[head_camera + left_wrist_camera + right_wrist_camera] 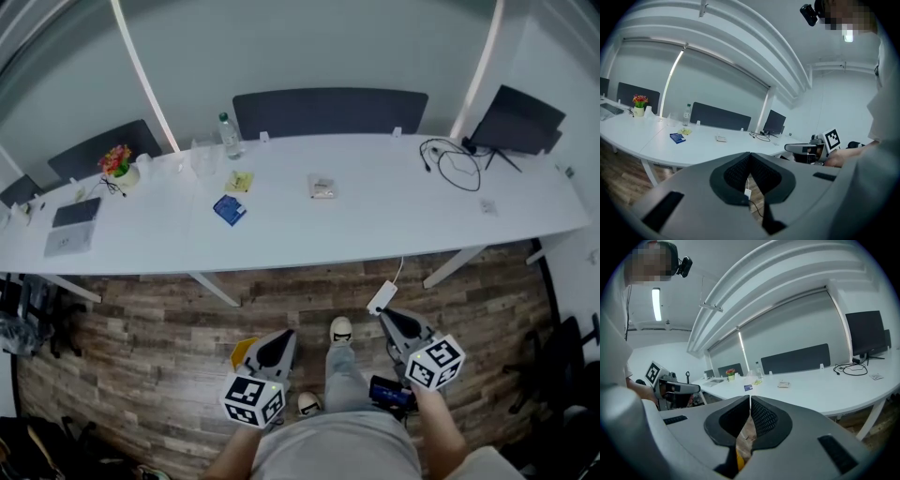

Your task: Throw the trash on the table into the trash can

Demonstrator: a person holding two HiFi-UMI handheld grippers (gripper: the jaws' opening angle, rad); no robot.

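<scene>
left gripper (750, 154): jaws together, empty | right gripper (750, 398): jaws together, empty | bench (375, 225), blue packet (229, 209): well ahead of both

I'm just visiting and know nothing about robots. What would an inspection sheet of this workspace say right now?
Surface: long white table.
Job's things: blue packet, yellow wrapper and pale packet lie on the table; trash can: nothing seen.
Clutter: water bottle, flower pot, laptop, monitor.
Grippers: left gripper and right gripper both shut, empty, over the floor short of the table.
Cables: black cable coil on the table; white adapter with its lead on the floor.
Surroundings: wooden floor, dark divider panel behind the table.
</scene>
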